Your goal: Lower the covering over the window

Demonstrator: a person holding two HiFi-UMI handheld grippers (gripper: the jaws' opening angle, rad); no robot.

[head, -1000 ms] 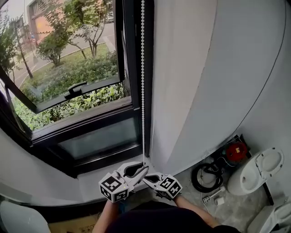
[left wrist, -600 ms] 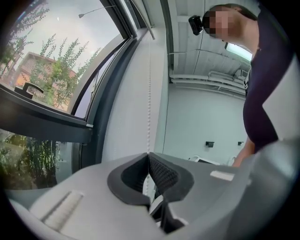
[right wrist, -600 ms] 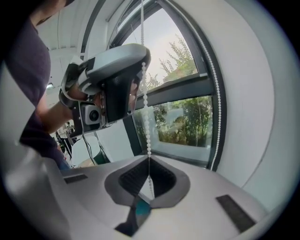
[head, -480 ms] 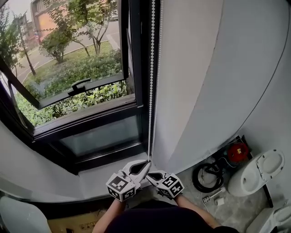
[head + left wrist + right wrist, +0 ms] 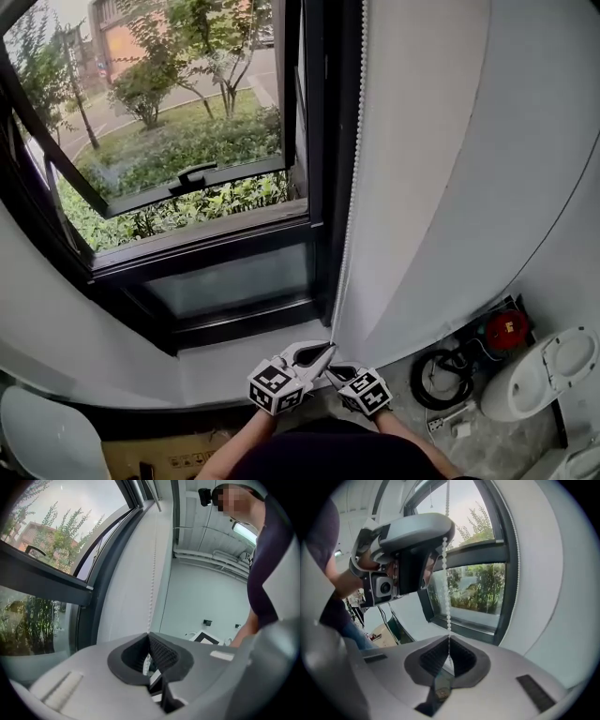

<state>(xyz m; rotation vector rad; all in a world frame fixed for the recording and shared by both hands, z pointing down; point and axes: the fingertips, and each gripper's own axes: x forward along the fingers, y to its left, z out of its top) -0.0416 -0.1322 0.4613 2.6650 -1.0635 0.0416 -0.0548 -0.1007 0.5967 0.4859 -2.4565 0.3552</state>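
Bead chain | left tongs clamped on | right tongs clamped lower

The left gripper, its jaws apart a second ago, now pinches the white beaded pull chain just above the right gripper, and both grippers have sunk slightly with it.

window tilted open | wall white | floor grey, cluttered
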